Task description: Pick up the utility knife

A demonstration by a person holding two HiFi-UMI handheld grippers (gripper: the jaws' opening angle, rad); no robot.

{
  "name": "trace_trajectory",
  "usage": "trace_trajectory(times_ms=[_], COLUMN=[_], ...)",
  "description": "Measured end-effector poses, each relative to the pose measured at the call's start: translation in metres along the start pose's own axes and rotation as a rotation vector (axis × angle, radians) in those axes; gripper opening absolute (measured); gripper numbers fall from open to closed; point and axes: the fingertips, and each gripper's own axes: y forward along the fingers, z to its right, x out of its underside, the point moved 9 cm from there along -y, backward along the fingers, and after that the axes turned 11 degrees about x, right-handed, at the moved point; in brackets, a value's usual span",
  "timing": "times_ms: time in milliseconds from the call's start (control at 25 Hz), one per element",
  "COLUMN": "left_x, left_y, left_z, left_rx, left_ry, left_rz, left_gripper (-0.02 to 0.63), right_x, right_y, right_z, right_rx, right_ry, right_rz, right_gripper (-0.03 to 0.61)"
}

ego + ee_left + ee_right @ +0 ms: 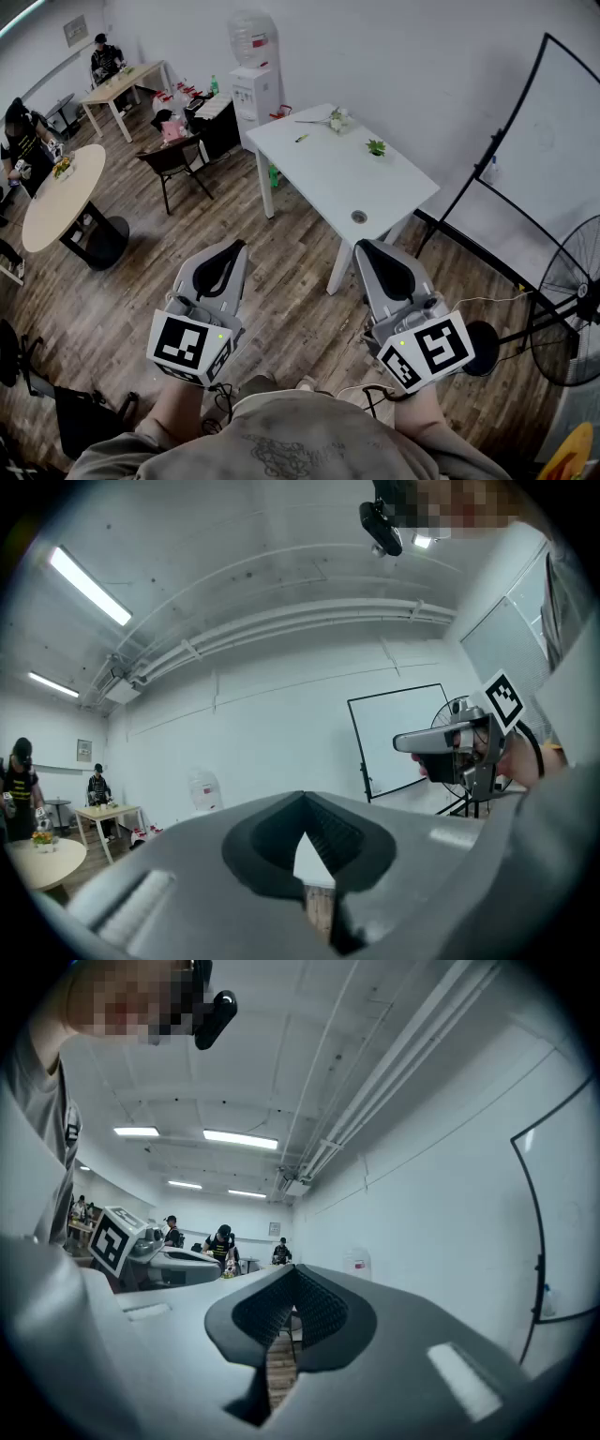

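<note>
Utility knife well beyond closed fingertips

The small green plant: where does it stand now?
In the head view the plant stands on the white table, near its right edge, between the white flowers and the round hole.

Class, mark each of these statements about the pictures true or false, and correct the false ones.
1. The left claw and the right claw are both shut and empty. True.
2. The white table lies directly beneath the claws. False: it stands ahead of them, across the wood floor.
3. A water dispenser stands by the wall beyond that table. True.
4. The standing fan is on the person's left. False: it is on the right.
5. A small potted plant sits on the white table. True.
</note>
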Motion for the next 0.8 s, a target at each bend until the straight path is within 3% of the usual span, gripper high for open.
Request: trace_trajectory(times_ms=[200, 520, 800], left_x=[0.007, 0.011, 0.017], left_y=[-0.003, -0.008, -0.008], left_z=[-0.002, -0.003, -0.007], left_rx=[0.011, -0.001, -0.016], left_ry=[-0.008, 0.015, 0.002], left_rz=[-0.007, -0.052, -0.04], left_gripper=[0.0, 0.0, 0.0], right_x=[0.007, 0.02, 0.027], right_y=[0.005, 0.009, 0.009], right_z=[0.004, -0.001, -0.004], right_rx=[0.029, -0.006, -0.028], right_ry=[0.023, 0.042, 0.01], right_rz=[-0.063, -0.081, -0.098], right_gripper=[0.028, 0.028, 0.028])
